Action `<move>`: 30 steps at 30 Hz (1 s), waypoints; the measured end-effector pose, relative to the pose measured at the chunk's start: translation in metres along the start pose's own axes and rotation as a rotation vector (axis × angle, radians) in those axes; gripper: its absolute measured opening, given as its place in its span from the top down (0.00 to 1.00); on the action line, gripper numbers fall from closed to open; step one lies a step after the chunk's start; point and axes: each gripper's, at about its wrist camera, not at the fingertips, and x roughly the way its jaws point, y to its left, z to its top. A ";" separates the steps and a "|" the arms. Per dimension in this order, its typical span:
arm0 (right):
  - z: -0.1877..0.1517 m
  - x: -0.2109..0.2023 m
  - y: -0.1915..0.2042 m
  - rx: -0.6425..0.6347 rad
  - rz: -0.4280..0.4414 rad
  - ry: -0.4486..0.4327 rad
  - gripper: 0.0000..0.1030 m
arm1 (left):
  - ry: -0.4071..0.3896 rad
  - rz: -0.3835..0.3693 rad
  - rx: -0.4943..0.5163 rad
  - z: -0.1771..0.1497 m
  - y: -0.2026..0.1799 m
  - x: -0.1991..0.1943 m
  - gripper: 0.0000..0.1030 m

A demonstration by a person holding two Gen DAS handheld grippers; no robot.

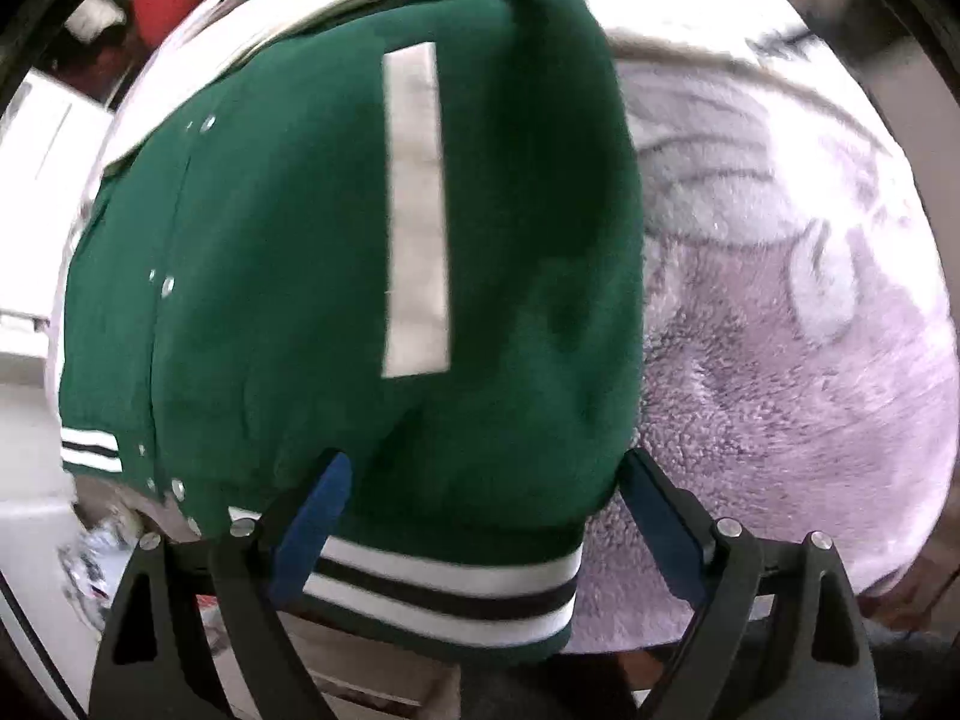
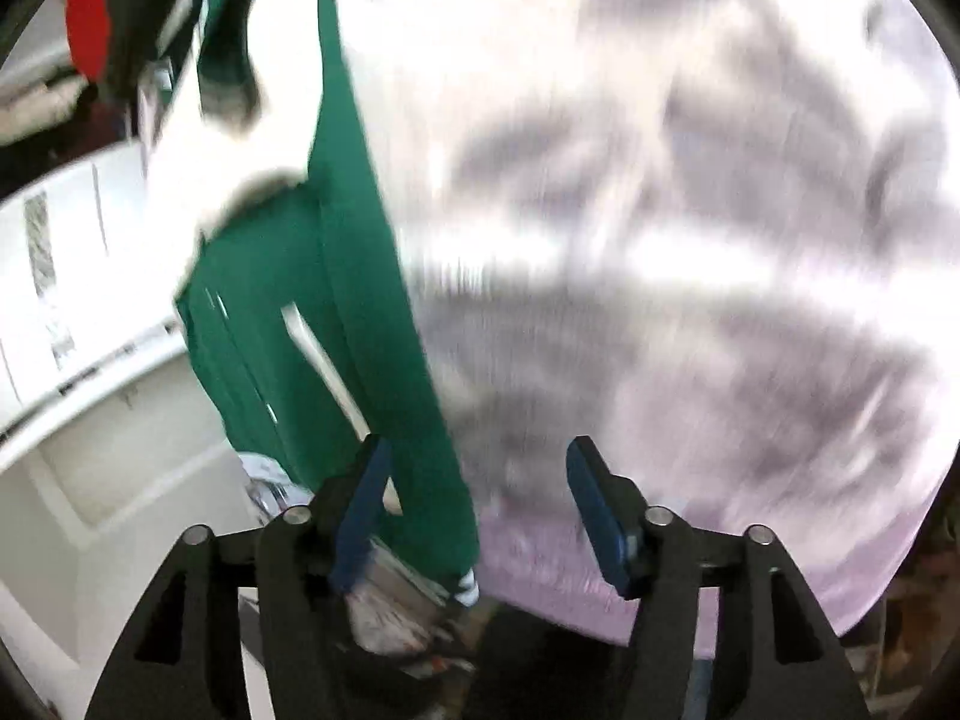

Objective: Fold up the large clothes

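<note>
The green varsity jacket [image 1: 336,276] is lying on a fuzzy lilac blanket [image 1: 780,330], its striped ribbed hem [image 1: 444,594] reaching the blanket's near edge, its white sleeve [image 1: 198,42] running along the far side, and the blanket is stretching away bare to the right. A white pocket strip [image 1: 416,210] and a row of snaps [image 1: 168,285] are showing on the upper layer, so the body is probably already doubled over once.

The left gripper [image 1: 486,480] is hovering over the hem end with its jaws spread wide, the blue pads straddling the green panel and pinching nothing. The right gripper [image 2: 474,480] is also standing wide open, empty, near the jacket's right edge [image 2: 384,300] over the lilac pile (this view is badly motion-blurred, so finer detail is lost).

The cloth is looking thick and felted: probably heavy for its size, soft but holding a rounded fold rather than creasing flat, and unlikely to slip on the fleecy blanket. The ribbed hem band is looking like the surest place to pinch, one gripper near each hem corner, since the stacked layers may be bulky for the jaws.
</note>
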 end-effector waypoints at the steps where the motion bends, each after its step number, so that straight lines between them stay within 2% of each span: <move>1: 0.016 -0.004 0.003 -0.014 0.025 -0.018 0.37 | -0.008 -0.004 -0.006 -0.002 0.001 0.002 0.50; 2: 0.031 -0.006 0.007 -0.030 0.050 -0.034 0.37 | -0.017 -0.018 -0.017 0.001 -0.002 -0.002 0.62; 3: 0.054 -0.010 0.005 -0.046 0.090 -0.048 0.37 | -0.040 -0.020 -0.034 0.002 0.002 -0.007 0.77; 4: 0.078 -0.009 0.011 -0.063 0.148 -0.061 0.37 | -0.053 -0.015 -0.042 0.005 -0.001 -0.014 0.83; 7: 0.125 0.000 0.026 -0.080 0.255 -0.081 0.37 | -0.088 -0.036 -0.092 0.004 0.011 -0.030 0.86; 9: 0.155 0.017 0.038 -0.072 0.347 -0.081 0.37 | -0.110 -0.028 -0.097 0.010 0.018 -0.044 0.86; 10: 0.158 0.039 0.050 -0.068 0.390 -0.084 0.37 | -0.113 -0.023 -0.102 0.008 0.021 -0.048 0.86; 13: 0.183 0.063 0.069 -0.054 0.464 -0.103 0.25 | -0.120 -0.018 -0.116 0.014 0.043 -0.059 0.86; 15: 0.190 0.077 0.082 -0.045 0.504 -0.097 0.25 | -0.120 -0.025 -0.136 0.004 0.051 -0.066 0.86; 18: 0.188 0.095 0.111 -0.048 0.527 -0.085 0.25 | -0.112 -0.045 -0.164 0.007 0.071 -0.070 0.86; 24: 0.170 0.065 0.096 -0.033 0.595 -0.099 0.23 | -0.089 -0.102 -0.228 0.010 0.097 -0.072 0.86; 27: 0.161 0.058 0.083 -0.008 0.614 -0.115 0.10 | -0.074 -0.115 -0.243 0.015 0.101 -0.072 0.86; 30: 0.164 0.060 0.084 -0.034 0.582 -0.096 0.08 | -0.047 -0.096 -0.253 0.018 0.102 -0.065 0.86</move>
